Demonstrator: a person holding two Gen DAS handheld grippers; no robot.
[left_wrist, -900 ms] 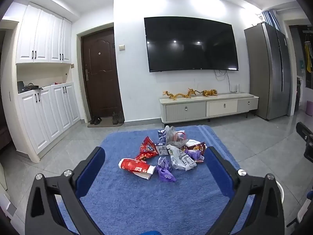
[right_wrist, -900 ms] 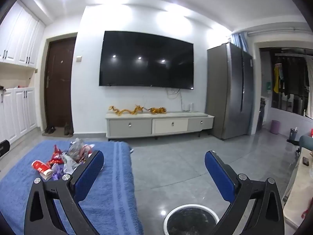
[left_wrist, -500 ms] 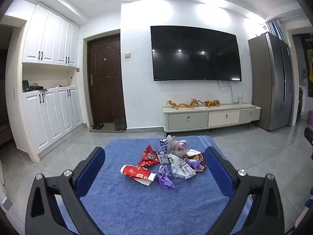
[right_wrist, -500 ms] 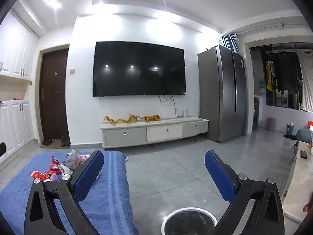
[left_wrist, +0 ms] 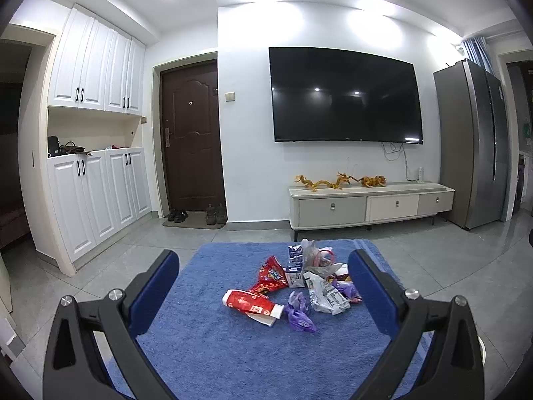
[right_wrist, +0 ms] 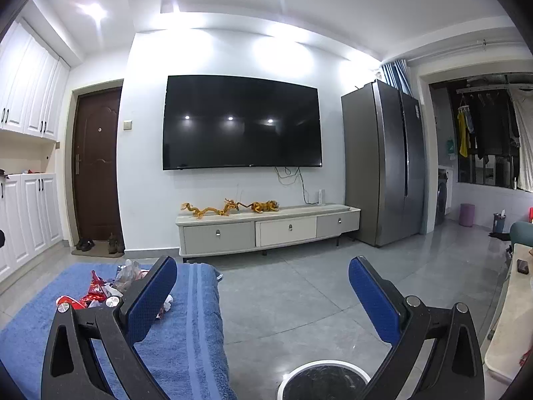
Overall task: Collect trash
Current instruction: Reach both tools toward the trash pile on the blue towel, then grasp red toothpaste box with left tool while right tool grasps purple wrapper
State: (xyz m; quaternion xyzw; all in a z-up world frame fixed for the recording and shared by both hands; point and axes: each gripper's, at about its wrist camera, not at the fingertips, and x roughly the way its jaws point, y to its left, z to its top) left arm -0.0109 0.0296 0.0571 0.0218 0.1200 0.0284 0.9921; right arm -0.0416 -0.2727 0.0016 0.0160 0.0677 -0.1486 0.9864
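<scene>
Your left gripper (left_wrist: pixel 263 286): fingers wide, holding nothing, level above the blue towel (left_wrist: pixel 233 343) | trash pile (left_wrist: pixel 299 283): wrappers, red tube (left_wrist: pixel 251 303), purple wrapper (left_wrist: pixel 299 313) lie mid-towel, ahead between your fingers | your right gripper (right_wrist: pixel 263 286): fingers wide, empty, over grey floor, white-rimmed bin (right_wrist: pixel 324 380) below.

Both wrist views face the television (left_wrist: pixel 344 95) wall, sharing blue towel (right_wrist: pixel 186 343)
</scene>
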